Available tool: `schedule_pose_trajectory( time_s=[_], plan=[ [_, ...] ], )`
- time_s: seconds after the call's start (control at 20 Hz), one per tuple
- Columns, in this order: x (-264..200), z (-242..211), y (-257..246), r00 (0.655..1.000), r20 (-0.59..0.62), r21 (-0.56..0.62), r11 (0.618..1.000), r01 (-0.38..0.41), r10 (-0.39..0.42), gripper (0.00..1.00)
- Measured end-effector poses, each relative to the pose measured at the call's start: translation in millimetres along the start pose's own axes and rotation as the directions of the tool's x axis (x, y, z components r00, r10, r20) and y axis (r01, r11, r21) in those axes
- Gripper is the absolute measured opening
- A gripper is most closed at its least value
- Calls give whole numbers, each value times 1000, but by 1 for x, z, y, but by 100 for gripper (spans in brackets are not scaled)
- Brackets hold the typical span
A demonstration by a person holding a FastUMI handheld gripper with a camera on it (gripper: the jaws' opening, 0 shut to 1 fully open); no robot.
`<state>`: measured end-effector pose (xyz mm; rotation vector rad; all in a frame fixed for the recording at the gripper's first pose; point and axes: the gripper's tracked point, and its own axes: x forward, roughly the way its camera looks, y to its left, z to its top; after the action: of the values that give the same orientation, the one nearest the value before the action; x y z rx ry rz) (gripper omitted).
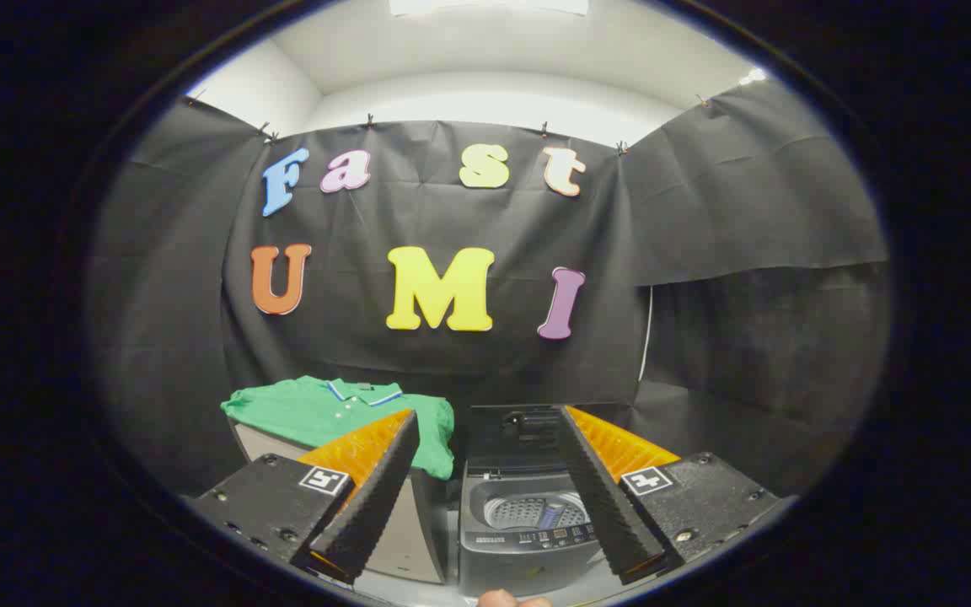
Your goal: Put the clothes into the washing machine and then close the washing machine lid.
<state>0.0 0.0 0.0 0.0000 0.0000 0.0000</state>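
A green polo shirt (pixel 329 410) with a striped collar lies spread over a box-like stand (pixel 405 531), partly behind my left finger. Right beside the stand is a small grey top-loading washing machine (pixel 506 556), its dark lid (pixel 509 438) raised upright at the back and the perforated drum (pixel 528 510) showing inside. My gripper (pixel 490 421) hangs open well above and in front of both, with nothing between its fingers. The machine shows through the gap between the fingers, and the right finger covers its right side.
Black cloth walls close the booth behind and on both sides. A fingertip of the person (pixel 502 599) peeks in below the machine's front. White room wall and a ceiling light show above the cloth.
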Motion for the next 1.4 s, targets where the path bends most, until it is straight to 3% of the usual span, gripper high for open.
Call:
schedule_pose_trajectory(
  time_s=[0.7,0.95,1.15,1.3,1.4],
  plan=[
    [18,5,26,998,-51,-8,1000,-22,21,100],
    [40,18,59,992,-110,6,998,-57,58,100],
    [72,17,102,963,-233,34,991,-132,136,100],
    [99,6,141,908,-363,83,978,-193,210,100],
    [118,2,159,872,-442,66,977,-202,210,100]
  ],
)
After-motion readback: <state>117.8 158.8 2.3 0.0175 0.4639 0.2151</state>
